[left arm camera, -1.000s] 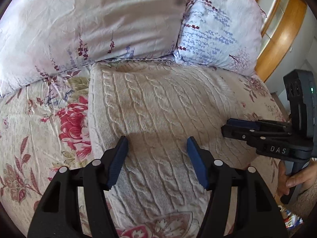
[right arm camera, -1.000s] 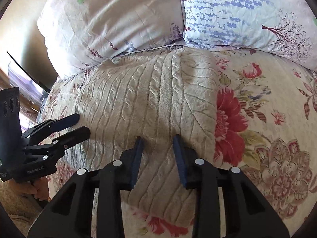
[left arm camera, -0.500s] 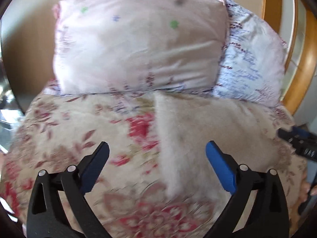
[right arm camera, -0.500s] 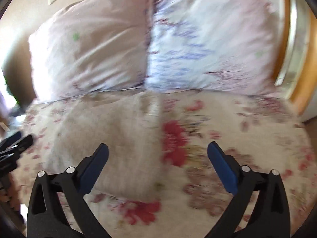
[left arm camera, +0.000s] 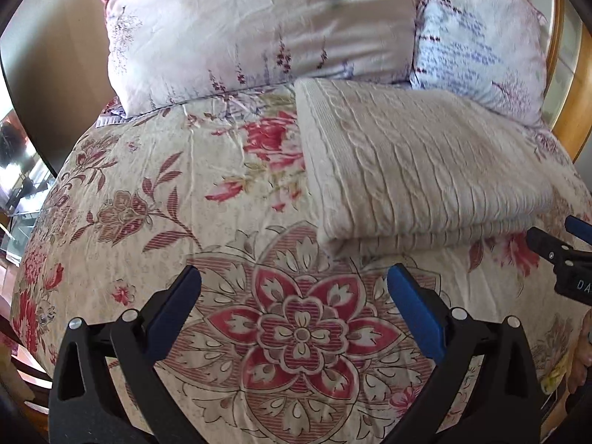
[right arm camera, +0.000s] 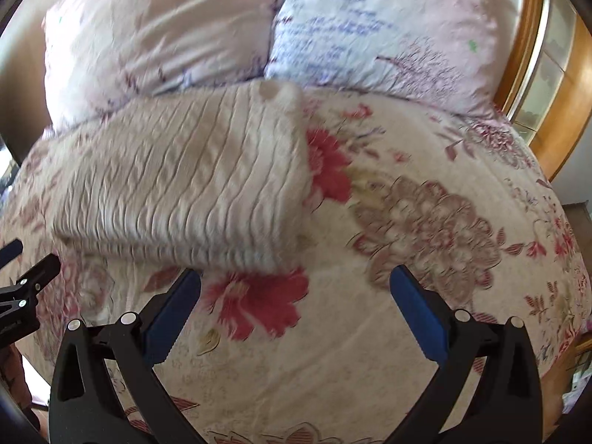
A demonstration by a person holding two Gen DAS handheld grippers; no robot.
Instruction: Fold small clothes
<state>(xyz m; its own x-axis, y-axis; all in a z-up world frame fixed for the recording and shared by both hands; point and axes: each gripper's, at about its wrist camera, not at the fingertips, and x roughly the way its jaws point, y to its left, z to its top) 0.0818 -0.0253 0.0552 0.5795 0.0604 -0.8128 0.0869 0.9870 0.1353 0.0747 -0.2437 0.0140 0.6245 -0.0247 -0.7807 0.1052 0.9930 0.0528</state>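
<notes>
A bed [left arm camera: 155,199] with a floral cover is filling both views. Two pillows are lying at its far end: a pink pillow [left arm camera: 259,26] on the left and a blue-printed pillow [left arm camera: 477,37] on the right. A folded cream sweater [left arm camera: 418,162] is resting on the cover just near the pillows, touching neither tool. The left gripper [left arm camera: 294,292] and the right gripper [right arm camera: 296,292] are hovering nearer than the sweater, fingers [left arm camera: 414,307] spread wide and holding nothing.
</notes>
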